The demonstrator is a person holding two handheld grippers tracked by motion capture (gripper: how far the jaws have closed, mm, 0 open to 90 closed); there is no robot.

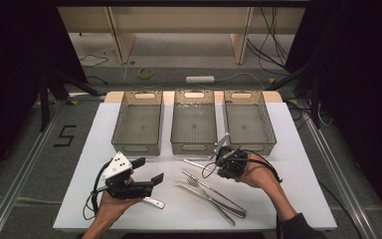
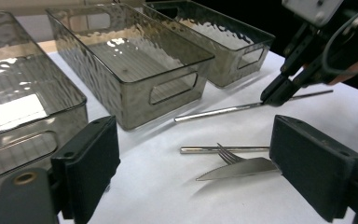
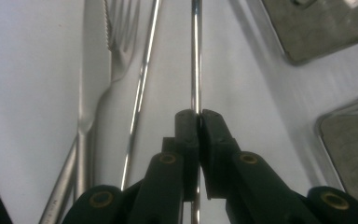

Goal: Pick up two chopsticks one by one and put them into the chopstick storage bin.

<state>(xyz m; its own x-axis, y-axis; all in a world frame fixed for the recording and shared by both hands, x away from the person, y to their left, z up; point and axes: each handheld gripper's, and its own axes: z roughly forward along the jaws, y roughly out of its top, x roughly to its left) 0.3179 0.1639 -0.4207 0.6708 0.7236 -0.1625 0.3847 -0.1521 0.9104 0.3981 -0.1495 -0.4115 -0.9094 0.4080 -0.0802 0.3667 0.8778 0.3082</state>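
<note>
Right gripper [image 3: 199, 116] clamps a thin steel utensil handle [image 3: 196, 56].
It's just before the middle bin [image 1: 194, 124]; left gripper [image 1: 146, 172], left of it, jaws wide, empty.

You've got black jaws on your right gripper [image 3: 199, 122], with brass-coloured rivets, closed on a shiny silver utensil handle [image 3: 195, 56]. Your left gripper [image 2: 191, 163] is black too, topped by a pale grey plate. The fork [image 2: 223, 151] and knife [image 2: 242, 168] gleam silver on the white table [image 1: 288, 149]. The 3 bins [image 1: 194, 124] are smoky grey, see-through, with a rippled pattern.
</note>
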